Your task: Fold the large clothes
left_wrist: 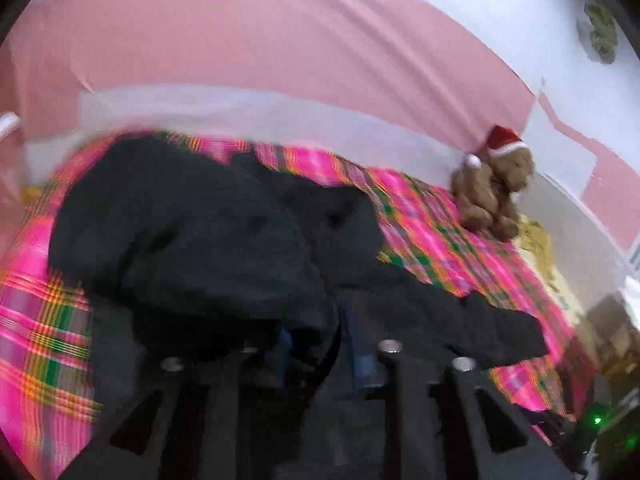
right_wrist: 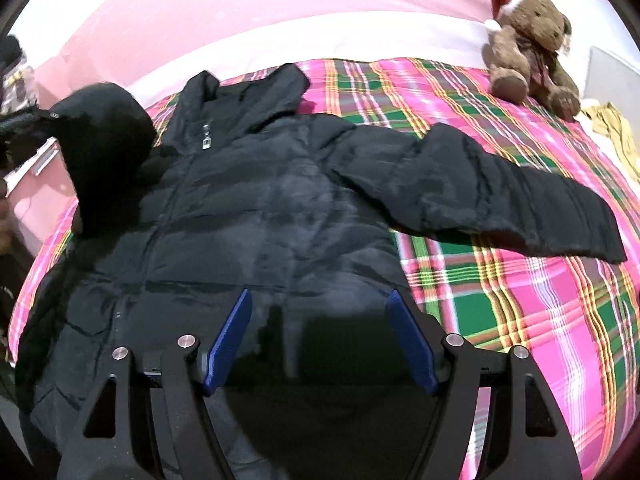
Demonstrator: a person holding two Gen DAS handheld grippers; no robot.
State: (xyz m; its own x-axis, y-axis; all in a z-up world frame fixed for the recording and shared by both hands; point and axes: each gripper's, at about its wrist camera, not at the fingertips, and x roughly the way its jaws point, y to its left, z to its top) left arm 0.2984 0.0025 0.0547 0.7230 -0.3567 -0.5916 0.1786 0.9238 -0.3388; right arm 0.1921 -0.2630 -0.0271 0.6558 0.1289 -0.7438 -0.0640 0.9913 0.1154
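- I am holding the right claw wide apart, its blue pads gripping nothing, hovering over the lower front of the black puffer jacket.
- I am seeing the left claw pressed into a lifted bunch of jacket fabric; blur and cloth are hiding the pads, so I cannot tell whether it is clenched.
- The jacket is lying zip-up and face-up on the plaid blanket covering the bed, its one sleeve stretching out flat toward the teddy bear; the other side is being raised near the left edge of the right-wrist view.
- To do this fold well, I judge I should be carrying the raised side across the zip line, keeping it taut, while the right claw is pinning the hem.
- No containers are showing.
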